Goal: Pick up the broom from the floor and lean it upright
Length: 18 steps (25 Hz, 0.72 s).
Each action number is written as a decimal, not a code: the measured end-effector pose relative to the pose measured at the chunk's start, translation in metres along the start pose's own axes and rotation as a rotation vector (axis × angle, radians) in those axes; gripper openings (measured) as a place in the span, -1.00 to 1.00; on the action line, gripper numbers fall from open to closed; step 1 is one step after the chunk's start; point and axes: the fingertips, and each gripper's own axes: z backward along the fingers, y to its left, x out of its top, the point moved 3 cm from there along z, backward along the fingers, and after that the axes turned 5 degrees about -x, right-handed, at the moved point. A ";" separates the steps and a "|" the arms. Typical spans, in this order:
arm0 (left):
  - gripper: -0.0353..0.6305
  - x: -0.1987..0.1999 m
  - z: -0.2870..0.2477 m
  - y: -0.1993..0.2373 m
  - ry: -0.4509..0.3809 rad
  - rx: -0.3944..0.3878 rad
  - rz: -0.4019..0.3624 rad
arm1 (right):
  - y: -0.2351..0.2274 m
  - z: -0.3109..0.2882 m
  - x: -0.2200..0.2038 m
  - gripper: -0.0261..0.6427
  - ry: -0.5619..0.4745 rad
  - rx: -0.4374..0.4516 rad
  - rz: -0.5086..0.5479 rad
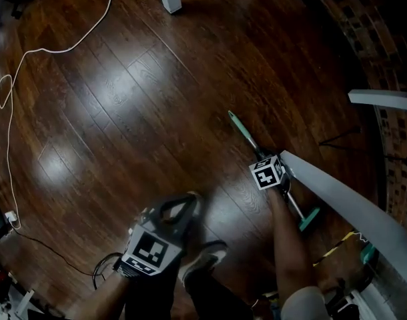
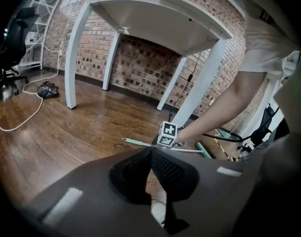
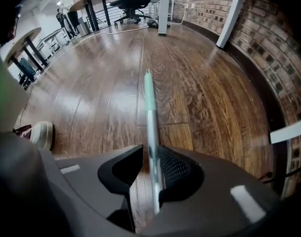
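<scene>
Broom (image 3: 149, 107) lies on floor (image 3: 91, 93), its handle between the parted, unclamped jaws of right gripper (image 3: 150, 151); left gripper (image 2: 151, 151) hangs closed, empty.

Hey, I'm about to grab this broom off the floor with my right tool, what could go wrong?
The right tool straddles the broom handle with its jaws apart, and the handle sits off-centre between them, so it may roll or slip as they close. The table edge hangs close beside that grip spot, so the rising handle could knock it.
</scene>
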 end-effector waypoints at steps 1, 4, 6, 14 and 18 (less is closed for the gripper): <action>-0.89 -0.002 0.000 0.001 0.007 -0.001 0.000 | 0.003 -0.003 0.000 -0.55 0.005 0.004 -0.002; -0.89 -0.004 0.000 0.005 0.016 0.001 0.010 | 0.006 -0.010 0.002 -0.55 0.028 0.003 0.014; -0.89 -0.003 -0.002 0.005 0.017 0.002 0.020 | 0.003 -0.012 0.001 -0.60 0.054 -0.013 0.036; -0.89 0.006 0.005 0.023 0.022 0.007 0.020 | 0.007 -0.018 0.003 -0.67 0.104 -0.028 0.123; -0.89 0.010 0.009 0.031 0.026 0.013 0.000 | 0.007 -0.015 0.002 -0.67 0.112 -0.029 0.129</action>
